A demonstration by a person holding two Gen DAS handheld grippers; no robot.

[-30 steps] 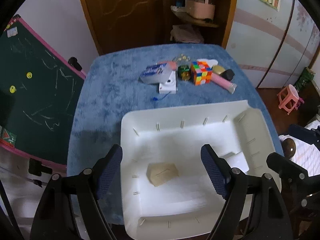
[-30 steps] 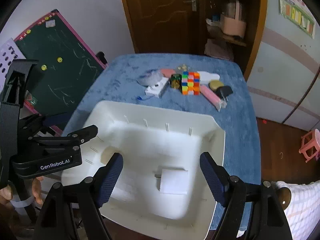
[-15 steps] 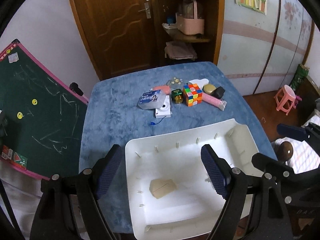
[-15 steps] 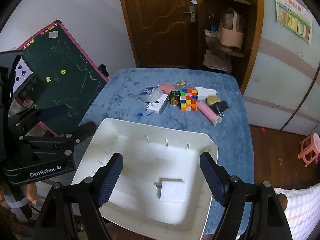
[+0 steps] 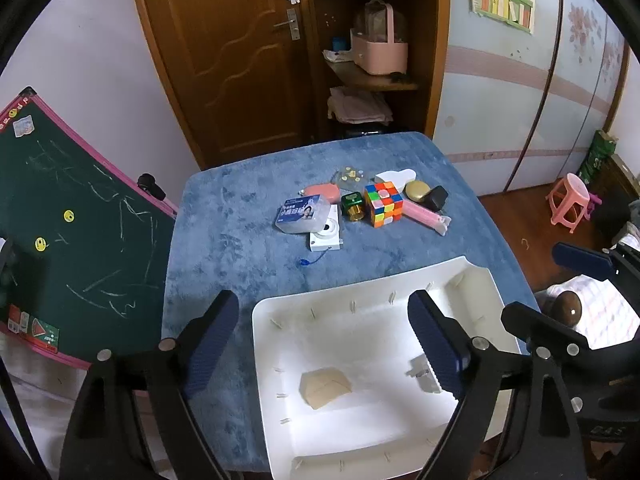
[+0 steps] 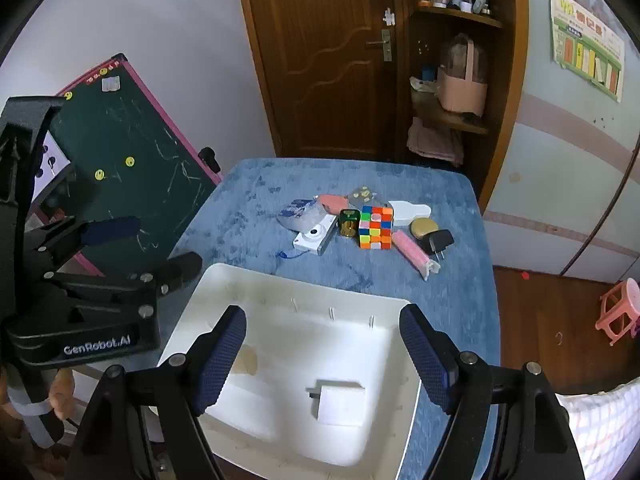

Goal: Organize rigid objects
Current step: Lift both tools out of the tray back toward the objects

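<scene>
On the near edge of the blue-covered bench (image 5: pixel 224 248) sits the white tray (image 5: pixel 280 320), and both grippers hang above it with nothing in them. The left gripper (image 5: pixel 324 340) has its jaws wide apart over the tray's left half; the right gripper (image 6: pixel 324 354) likewise stands with its jaws spread and empty over the tray's middle.

Two things already lie inside the tray: a tan wedge-shaped block (image 5: pixel 325 387) toward its left, and a white plug adapter (image 6: pixel 340 402) toward its right (its prongs point left in the right wrist view). They lie well apart, which suggests each hand drops into its own side.

Everything else waits in a cluster at the far middle of the bench: a colour cube (image 5: pixel 383 204), a green and gold jar (image 5: pixel 352 206), a pink tube (image 5: pixel 424 216), a black charger (image 5: pixel 436 198) touching a gold oval case (image 5: pixel 417 191), a blue-labelled box (image 5: pixel 299 213) leaning on a white camera-like device (image 5: pixel 326 234), a pink pouch (image 5: pixel 321 191) and a white cloud-shaped piece (image 5: pixel 394 176).

Judging by the layout, the sorting is early, with most items still to fetch. The next reach probably favours the outer pieces of the cluster, since the packed middle leaves little room for jaws to slip round one item without nudging its neighbours.
</scene>
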